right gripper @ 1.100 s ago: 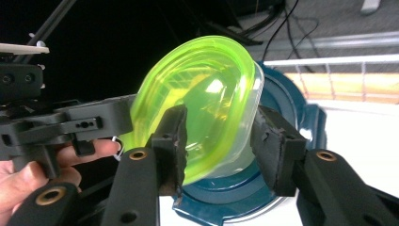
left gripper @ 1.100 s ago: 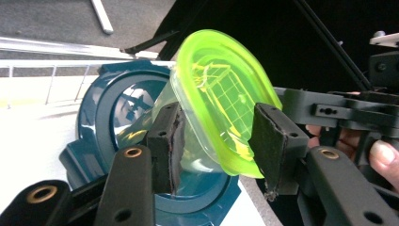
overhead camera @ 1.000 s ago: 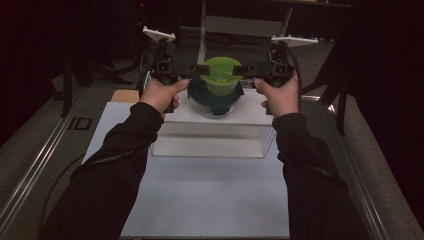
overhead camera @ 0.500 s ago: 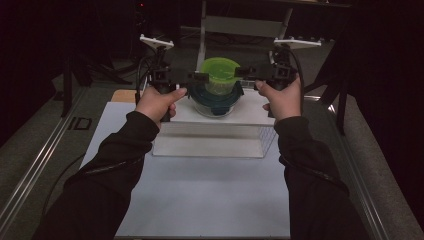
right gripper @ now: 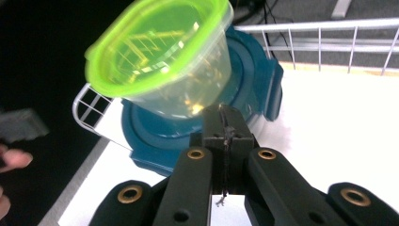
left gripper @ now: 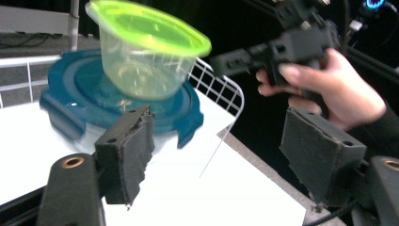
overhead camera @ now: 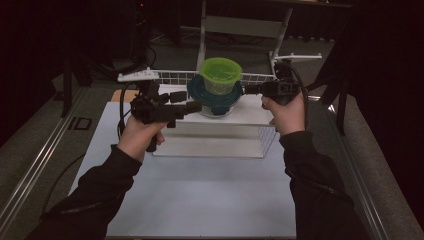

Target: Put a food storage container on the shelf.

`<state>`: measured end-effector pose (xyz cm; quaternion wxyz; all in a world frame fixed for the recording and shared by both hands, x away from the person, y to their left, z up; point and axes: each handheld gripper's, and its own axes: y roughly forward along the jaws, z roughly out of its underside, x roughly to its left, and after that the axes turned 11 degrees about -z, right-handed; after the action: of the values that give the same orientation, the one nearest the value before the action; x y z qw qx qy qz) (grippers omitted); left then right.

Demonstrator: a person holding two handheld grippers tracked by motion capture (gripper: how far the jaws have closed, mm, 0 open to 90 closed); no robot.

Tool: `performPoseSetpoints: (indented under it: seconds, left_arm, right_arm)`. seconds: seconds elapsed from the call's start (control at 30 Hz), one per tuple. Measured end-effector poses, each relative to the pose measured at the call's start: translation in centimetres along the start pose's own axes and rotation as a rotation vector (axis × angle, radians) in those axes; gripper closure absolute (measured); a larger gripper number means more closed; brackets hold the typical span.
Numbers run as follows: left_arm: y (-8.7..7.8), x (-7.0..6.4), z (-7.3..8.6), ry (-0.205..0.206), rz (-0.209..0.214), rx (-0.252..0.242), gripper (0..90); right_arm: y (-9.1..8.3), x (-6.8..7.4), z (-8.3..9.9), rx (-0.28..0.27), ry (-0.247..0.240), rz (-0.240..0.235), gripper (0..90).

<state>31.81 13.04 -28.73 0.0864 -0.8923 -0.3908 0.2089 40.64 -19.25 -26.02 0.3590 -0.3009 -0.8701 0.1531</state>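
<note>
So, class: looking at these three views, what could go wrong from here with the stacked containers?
1. The clear plastic tub with the lime-green lid looks tilted atop the dark-blue-lidded container; it may slide off.
2. The right gripper has its jaws shut close to the tub's wall, so a nudge could topple it.
3. The left gripper, jaws open, could bump the blue lid.

The room is dim, with black space closing in on every side beyond the pool of light. A flat white rectangular tabletop (overhead camera: 200, 200) catches most of that light, brightest toward its near edge. Grey metal rails (overhead camera: 35, 167) run along its left and right edges, over a grey floor (overhead camera: 30, 115). Past the far edge stands a pale metal frame with upright legs (overhead camera: 245, 25), and a low white wire fence (overhead camera: 170, 76) lines that far edge. Black cables (overhead camera: 150, 52) trail across the floor at the far left.
</note>
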Motion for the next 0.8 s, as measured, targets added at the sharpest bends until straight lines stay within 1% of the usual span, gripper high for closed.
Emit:
performPoseSetpoints:
  seconds: [0.03,0.07,0.1,0.13,0.17,0.23,0.33,0.37,0.4,0.47,0.53,0.7,0.73,0.8]
  left_arm:
    - [-0.2,0.0,0.8,0.009,0.005,-0.018,20.4]
    - [-0.3,-0.1,1.5,0.027,0.002,-0.018,14.5]
    - [-0.5,-0.2,2.4,0.037,-0.006,-0.028,11.8]
    - [-0.7,-0.3,3.4,0.049,-0.001,-0.043,8.8]
    - [-0.8,-0.4,4.0,0.059,-0.001,-0.040,2.3]
    - [-1.0,-0.6,5.7,0.076,-0.004,-0.051,0.6]
    - [-1.2,-0.9,7.8,0.089,-0.009,-0.038,0.6]
    - [-1.2,-1.0,8.2,0.091,-0.005,-0.036,0.6]
    - [-1.2,-1.0,8.2,0.091,-0.005,-0.036,0.6]
    - [-1.4,-1.2,9.4,0.107,0.000,-0.030,0.6]
    - [-1.4,-1.4,9.9,0.129,-0.003,-0.021,0.6]
    - [-1.3,-1.8,10.5,0.153,0.011,-0.008,0.6]
    - [-1.3,-1.8,10.5,0.155,0.013,-0.009,0.6]
    - [-1.2,-1.9,10.6,0.158,0.014,-0.009,0.6]
  right_arm:
    - [0.2,-0.1,0.0,0.007,0.000,0.009,89.8]
    - [0.5,-0.2,0.1,0.008,-0.001,0.019,89.8]
    - [0.7,-0.3,0.1,0.004,0.002,0.019,89.8]
    - [0.9,-0.5,0.1,-0.002,0.009,0.013,89.8]
    - [1.2,-0.6,0.1,-0.015,0.014,0.012,89.8]
    - [1.5,-0.8,0.0,-0.025,0.018,0.007,89.8]
    - [2.3,-1.1,-0.2,-0.035,0.031,0.007,89.8]
    - [2.6,-1.1,-0.3,-0.038,0.032,0.011,89.8]
    - [2.6,-1.1,-0.3,-0.038,0.032,0.011,89.8]
    - [3.3,-1.3,-0.5,-0.042,0.038,0.014,89.8]
    - [3.6,-1.3,-0.6,-0.043,0.044,0.008,89.8]
    - [4.3,-1.1,-0.8,-0.042,0.051,-0.001,89.8]
    - [4.4,-1.1,-0.8,-0.041,0.053,-0.009,89.7]
    - [4.6,-0.9,-0.9,-0.038,0.049,-0.009,89.7]
